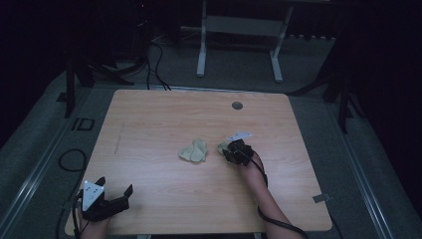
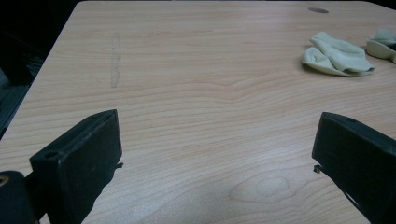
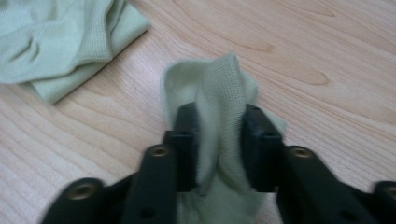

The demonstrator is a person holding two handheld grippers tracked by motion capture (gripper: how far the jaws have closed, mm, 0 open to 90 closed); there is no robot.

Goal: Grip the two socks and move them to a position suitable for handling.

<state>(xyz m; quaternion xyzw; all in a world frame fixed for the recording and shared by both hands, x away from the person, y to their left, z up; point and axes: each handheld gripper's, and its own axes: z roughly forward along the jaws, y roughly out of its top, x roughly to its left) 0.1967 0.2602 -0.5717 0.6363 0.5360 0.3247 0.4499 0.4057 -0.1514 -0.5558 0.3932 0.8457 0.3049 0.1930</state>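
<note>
Sock [image 3: 219,116] fabric bunches inside right claw [image 3: 219,140], lower end cut off.

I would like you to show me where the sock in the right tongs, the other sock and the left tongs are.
held sock [image 3: 219,93], right gripper view, on the fold above the jaws.
loose sock [image 1: 194,151], high view, on its middle.
left tongs [image 1: 115,186], high view, midway between the open jaw tips.

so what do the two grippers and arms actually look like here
Both are black two-jaw tools. The left gripper has blocky, squared jaws and a grey three-cornered plate on top with small dots; the right gripper carries a similar pale plate. A black cable trails along the right forearm, which is bare of any sleeve.
</note>
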